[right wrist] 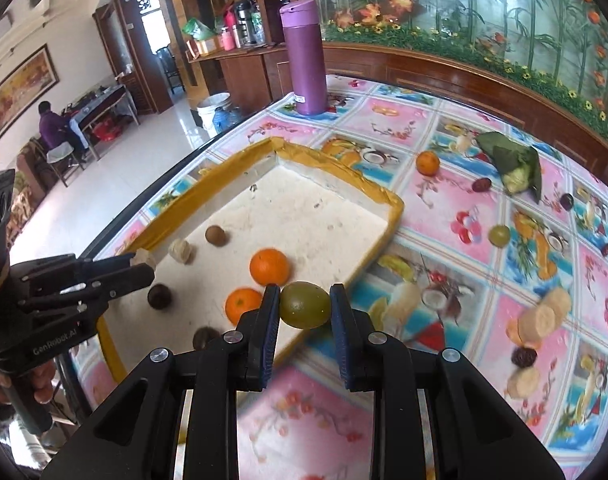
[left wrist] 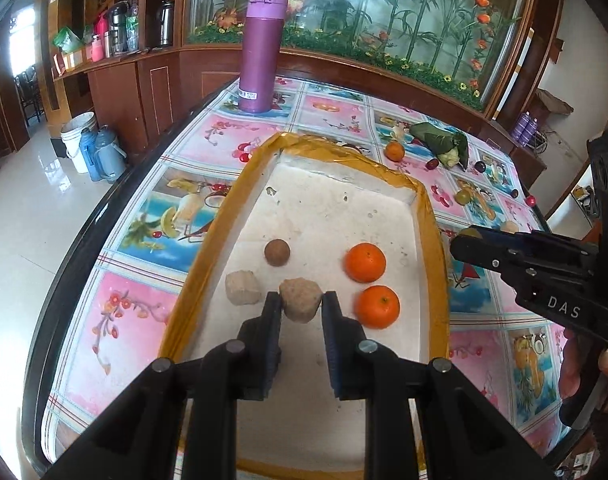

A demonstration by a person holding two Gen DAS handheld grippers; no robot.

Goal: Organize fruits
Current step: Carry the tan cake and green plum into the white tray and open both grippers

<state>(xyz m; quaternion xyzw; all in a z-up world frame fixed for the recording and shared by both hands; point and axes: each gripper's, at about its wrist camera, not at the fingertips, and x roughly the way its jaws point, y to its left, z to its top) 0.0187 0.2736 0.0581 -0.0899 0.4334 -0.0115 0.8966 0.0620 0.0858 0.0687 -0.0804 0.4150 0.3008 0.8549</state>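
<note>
Green fruit: a smooth olive-green round fruit (right wrist: 305, 305) sits pinched between the jaws of the right gripper (right wrist: 305, 307), held over the near corner of the tray, just right of two oranges.
Left gripper: the left gripper (left wrist: 301, 306) has its jaws around a pale beige lump (left wrist: 300, 299) inside the tray; the left finger seems to touch it, a slight gap shows at the right finger, so whether it is gripped or only bracketed I cannot tell.
Tray: a shallow white foam tray (left wrist: 432, 216) with a yellow taped rim.
Tray contents: two oranges (left wrist: 365, 262) to the right of the left jaws, a second beige lump (left wrist: 243, 289) to their left, a brown ball (left wrist: 277, 252) beyond them. The right view also shows two darker brown balls (right wrist: 159, 296) near its left edge.
Outside the tray: an orange, a green fruit, dark berries, banana slices and a leaf-wrapped bundle lie scattered beyond and right of the right jaws.
Risk, green fruit: likely to slip or roll once let go, since it is smooth; dropped too near the rim, it may bounce out.
Risk, crowding: it could knock the oranges just beside the jaws.
Risk, collision: both grippers work over one tray and may bump.
</note>
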